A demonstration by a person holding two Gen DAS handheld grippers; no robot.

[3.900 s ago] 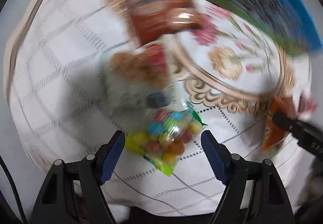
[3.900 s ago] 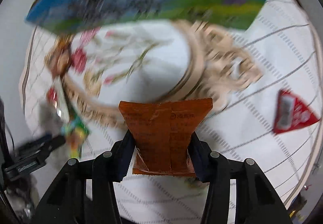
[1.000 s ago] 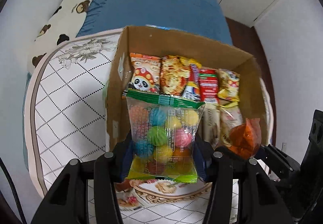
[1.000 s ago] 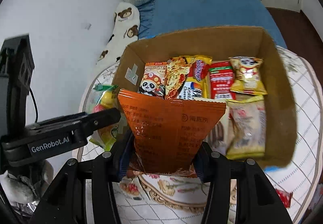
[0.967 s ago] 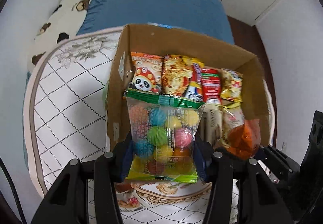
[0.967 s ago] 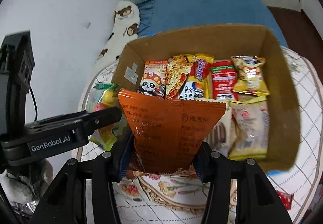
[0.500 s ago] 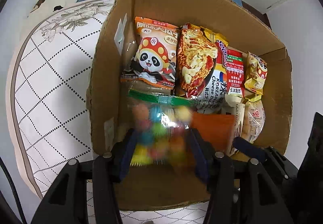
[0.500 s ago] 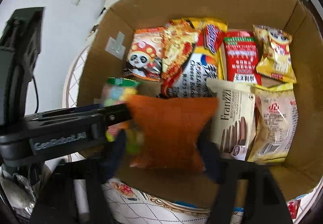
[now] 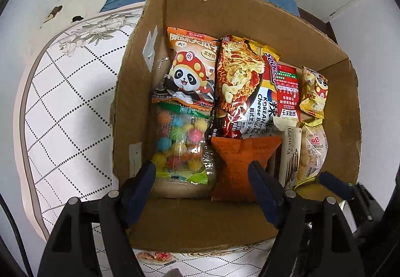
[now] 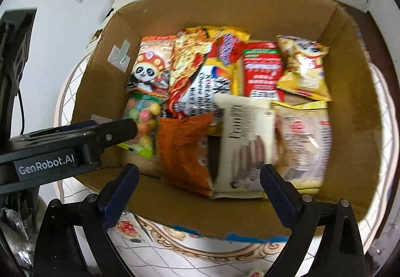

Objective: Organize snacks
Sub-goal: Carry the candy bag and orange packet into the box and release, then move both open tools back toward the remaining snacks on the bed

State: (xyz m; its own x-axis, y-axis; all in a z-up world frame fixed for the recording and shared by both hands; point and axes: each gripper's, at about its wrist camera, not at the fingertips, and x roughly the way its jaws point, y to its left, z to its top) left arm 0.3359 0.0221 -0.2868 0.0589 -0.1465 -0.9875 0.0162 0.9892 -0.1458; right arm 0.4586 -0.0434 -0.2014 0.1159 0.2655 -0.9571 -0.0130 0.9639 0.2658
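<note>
I've got both grippers over the box (image 9: pixel 140 92). My left gripper (image 9: pixel 202 177) has its jaws spread wide with nothing between them; the candy bag (image 9: pixel 181 144) lies in the near-left corner of the box, just beyond the fingertips. My right gripper (image 10: pixel 200 179) is just as wide open and empty, and the orange pack (image 10: pixel 185 152) leans on its edge in the front row beside the wafer pack (image 10: pixel 246 144). That view is smeared, so I can't say for sure whether the orange pack rests against the wafers or stands on its own.

What worries me is the lift-out. The left gripper's finger reaches across in front of the right one, low near the box's front-left wall — if I pull either up carelessly they could knock together, or a finger could catch the front rim and drag the box across the table (image 9: pixel 62 107). The orange pack looks unsteady too; a brush from a fingertip would likely tip it flat onto the bare floor at the front.

Open room is mostly straight up and back toward me. Inside, only the front strip of box floor is bare — the back row is packed wall to wall.
</note>
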